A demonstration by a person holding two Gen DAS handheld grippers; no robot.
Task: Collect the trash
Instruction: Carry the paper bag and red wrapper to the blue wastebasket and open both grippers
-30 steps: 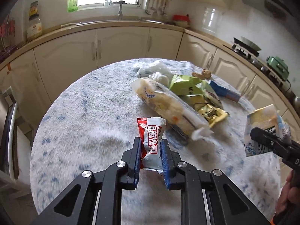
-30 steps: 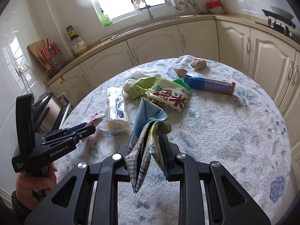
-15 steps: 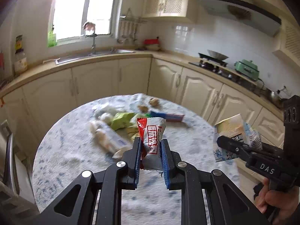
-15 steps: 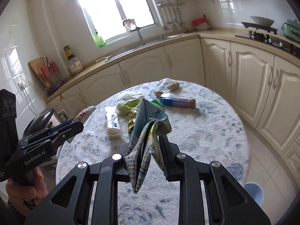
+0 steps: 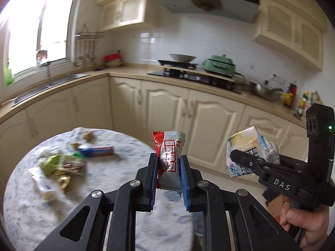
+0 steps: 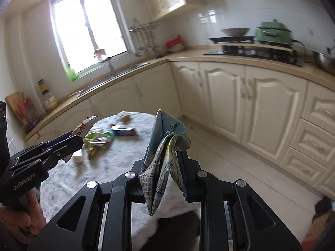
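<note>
I note my left tongs (image 5: 168, 165) clamped on the red-and-white wrapper (image 5: 170, 156), my right tongs (image 6: 165, 163) clamped on the crushed carton (image 6: 165, 156); both held above the desk (image 5: 104, 209), where other trash (image 5: 60, 165) lies.

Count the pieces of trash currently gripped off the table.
2. The red-and-white wrapper is pinched in the left tool; the crushed carton is in the right tool. More litter stays on the table, too blurred to count.
</note>
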